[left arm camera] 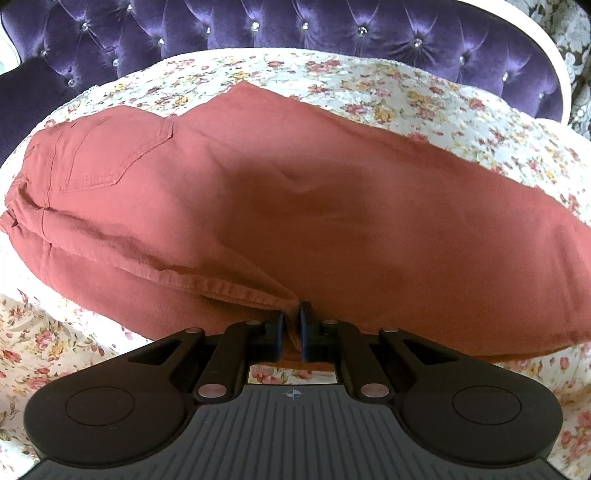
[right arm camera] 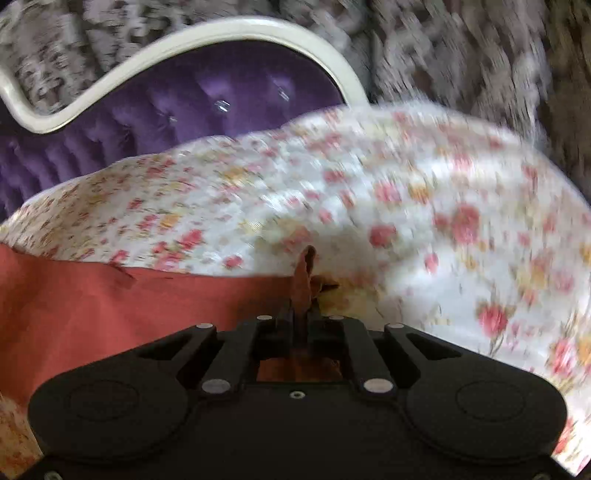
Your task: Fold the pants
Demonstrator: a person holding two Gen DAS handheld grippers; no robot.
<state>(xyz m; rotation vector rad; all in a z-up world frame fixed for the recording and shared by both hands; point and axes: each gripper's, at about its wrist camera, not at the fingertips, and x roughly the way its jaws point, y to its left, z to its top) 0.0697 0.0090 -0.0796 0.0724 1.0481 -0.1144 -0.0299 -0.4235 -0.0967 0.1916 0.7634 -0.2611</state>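
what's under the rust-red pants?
The rust-red cotton pants lie on a white floral-print quilted bedspread, which shows all around them. Whatever sits directly beneath the cloth is covered. Both hand-held grippers, left and right, pinch the pants' edge.

Each black tool (left arm camera: 291, 328) (right arm camera: 301, 325) is built of linked arms pinned with silver rivets above round housings.

floral bedspread (left arm camera: 424, 99), purple tufted headboard (left arm camera: 295, 29), patterned wallpaper (right arm camera: 461, 48)
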